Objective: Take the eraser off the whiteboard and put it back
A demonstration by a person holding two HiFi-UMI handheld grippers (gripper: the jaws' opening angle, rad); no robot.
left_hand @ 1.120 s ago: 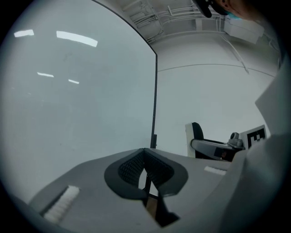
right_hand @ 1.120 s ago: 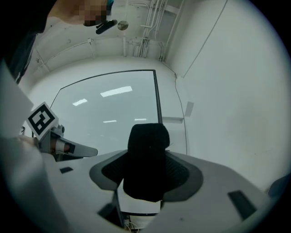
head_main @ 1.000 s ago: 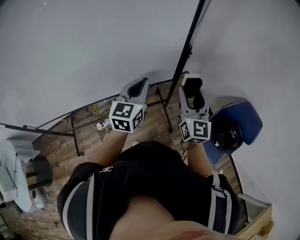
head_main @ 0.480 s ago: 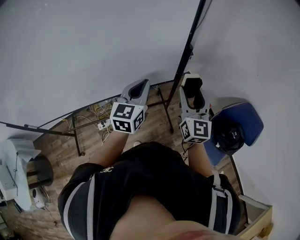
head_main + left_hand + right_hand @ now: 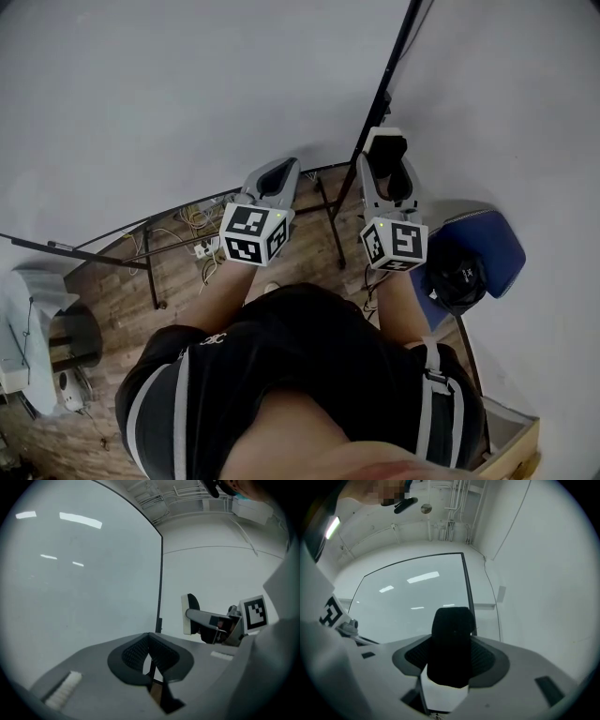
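Note:
My right gripper (image 5: 386,157) is shut on the eraser (image 5: 451,644), a white block with a black felt face. It holds the eraser upright between its pads, just in front of the whiteboard (image 5: 187,84) near the board's black right edge (image 5: 386,80). In the left gripper view the eraser (image 5: 189,614) shows side-on, off the board, at the tip of the right gripper. My left gripper (image 5: 272,178) hangs level beside it, lower and to the left, shut with nothing in it (image 5: 150,654). The whiteboard (image 5: 412,597) fills the space ahead of both grippers.
A blue chair (image 5: 487,239) with a black item (image 5: 459,274) on it stands at the right, by the wall. The board's black stand legs (image 5: 150,272), cables and a power strip (image 5: 202,248) lie on the wooden floor. A wooden box corner (image 5: 520,450) sits bottom right.
My right gripper has risen with the eraser in it and come closer to the board's right edge. The left gripper has stayed where it was.

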